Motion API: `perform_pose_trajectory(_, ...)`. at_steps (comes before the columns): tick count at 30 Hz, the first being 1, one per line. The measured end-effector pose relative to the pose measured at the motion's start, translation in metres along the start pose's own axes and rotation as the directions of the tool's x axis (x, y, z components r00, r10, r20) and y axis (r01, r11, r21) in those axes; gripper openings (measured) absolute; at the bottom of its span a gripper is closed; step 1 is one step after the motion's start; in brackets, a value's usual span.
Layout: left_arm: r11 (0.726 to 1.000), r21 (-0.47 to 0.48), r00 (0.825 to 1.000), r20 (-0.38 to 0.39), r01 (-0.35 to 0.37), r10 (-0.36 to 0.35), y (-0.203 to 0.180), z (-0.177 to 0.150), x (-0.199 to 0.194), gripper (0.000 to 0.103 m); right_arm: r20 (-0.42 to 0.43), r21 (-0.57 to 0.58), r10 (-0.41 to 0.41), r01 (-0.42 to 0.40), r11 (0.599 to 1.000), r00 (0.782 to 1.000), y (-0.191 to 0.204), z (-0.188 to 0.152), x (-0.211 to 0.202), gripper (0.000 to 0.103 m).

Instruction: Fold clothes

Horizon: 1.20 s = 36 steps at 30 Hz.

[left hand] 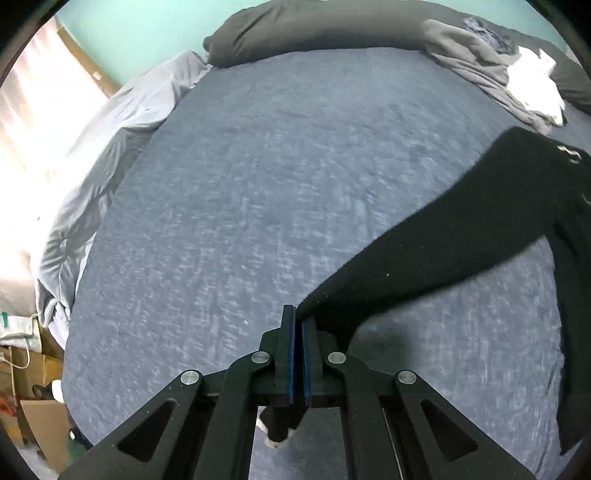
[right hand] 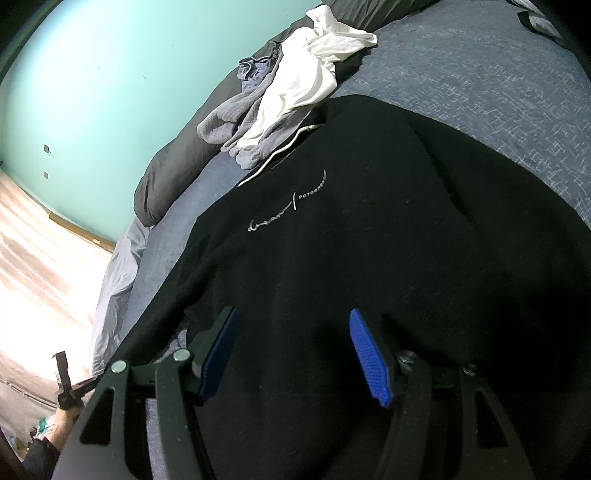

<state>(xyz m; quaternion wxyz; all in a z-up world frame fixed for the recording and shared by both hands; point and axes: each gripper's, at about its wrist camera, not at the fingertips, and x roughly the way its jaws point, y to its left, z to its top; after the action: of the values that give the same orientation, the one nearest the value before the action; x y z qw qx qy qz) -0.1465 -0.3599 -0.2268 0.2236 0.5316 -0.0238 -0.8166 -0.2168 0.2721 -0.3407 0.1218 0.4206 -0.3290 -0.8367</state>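
A black sweatshirt (right hand: 369, 240) with small white lettering on the chest lies spread on the blue-grey bed (right hand: 480, 74). Its sleeve (left hand: 424, 240) stretches from the right down to my left gripper (left hand: 298, 321), which is shut on the sleeve's end and holds it lifted off the bed (left hand: 240, 184). My right gripper (right hand: 291, 325) hovers just over the sweatshirt's lower body, its blue pads (right hand: 369, 354) standing wide apart with nothing pinched between them. The left gripper also shows at the lower left edge of the right wrist view, far from the right one.
A heap of grey and white clothes (right hand: 288, 96) lies at the head of the bed by a dark pillow (left hand: 314, 29). A pale grey duvet (left hand: 110, 147) hangs off the bed's left side. Cardboard boxes (left hand: 33, 387) stand on the floor; the wall (right hand: 110, 74) is teal.
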Motion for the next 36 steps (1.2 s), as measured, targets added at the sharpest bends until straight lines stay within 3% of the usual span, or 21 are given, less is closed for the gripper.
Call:
perform_pose_trajectory(6, 0.997, -0.076, 0.998, -0.055, 0.010, -0.014, 0.006, 0.005, 0.032, 0.004, -0.005, -0.004, -0.009, 0.009, 1.000, 1.000, -0.002, 0.000, 0.002, 0.063)
perform_pose_trajectory(11, 0.991, -0.123, 0.998, -0.013, 0.054, -0.056, -0.003, -0.004, 0.027, 0.010, -0.017, 0.004, -0.002, 0.002, 1.000, 1.000, -0.001, -0.002, 0.005, 0.063)
perform_pose_trajectory(14, 0.991, -0.110, 0.997, 0.033, 0.072, -0.068, -0.006, -0.010, 0.001, 0.026, -0.004, 0.007, 0.000, 0.000, 1.000, 1.000, -0.001, 0.000, 0.001, 0.063)
perform_pose_trajectory(15, 0.992, -0.102, 0.996, 0.049, 0.080, -0.075, -0.009, -0.011, -0.009, 0.038, 0.001, 0.009, 0.002, -0.002, 1.000, 1.000, -0.001, 0.001, -0.001, 0.063)
perform_pose_trajectory(16, 0.992, -0.094, 0.994, 0.064, 0.089, -0.083, -0.013, -0.011, -0.017, 0.043, 0.007, 0.012, 0.003, -0.004, 1.000, 1.000, 0.000, 0.002, -0.004, 0.063)
perform_pose_trajectory(19, 0.983, -0.059, 0.983, 0.065, 0.177, -0.173, -0.035, -0.016, -0.036, 0.043, 0.028, 0.018, 0.009, -0.010, 1.000, 1.000, 0.002, 0.006, -0.013, 0.063)
perform_pose_trajectory(22, 0.950, 0.004, 0.950, 0.022, 0.312, -0.312, -0.072, -0.026, -0.052, 0.043, 0.050, 0.017, 0.013, -0.014, 1.000, 0.999, 0.006, 0.010, -0.027, 0.063)
perform_pose_trajectory(28, 0.848, 0.109, 0.855, -0.071, 0.518, -0.514, -0.161, -0.056, -0.082, 0.043, 0.037, 0.013, -0.008, 0.008, 1.000, 0.999, 0.013, 0.014, -0.057, 0.063)
perform_pose_trajectory(32, 0.784, 0.144, 0.797, -0.140, 0.603, -0.588, -0.210, -0.087, -0.092, 0.043, -0.016, -0.064, -0.087, 0.086, 0.994, 0.996, 0.016, 0.005, -0.079, 0.063)
perform_pose_trajectory(36, 0.742, 0.188, 0.765, -0.179, 0.644, -0.619, -0.246, -0.112, -0.101, 0.043, -0.059, -0.147, -0.160, 0.150, 0.978, 0.985, 0.013, -0.007, -0.107, 0.063)
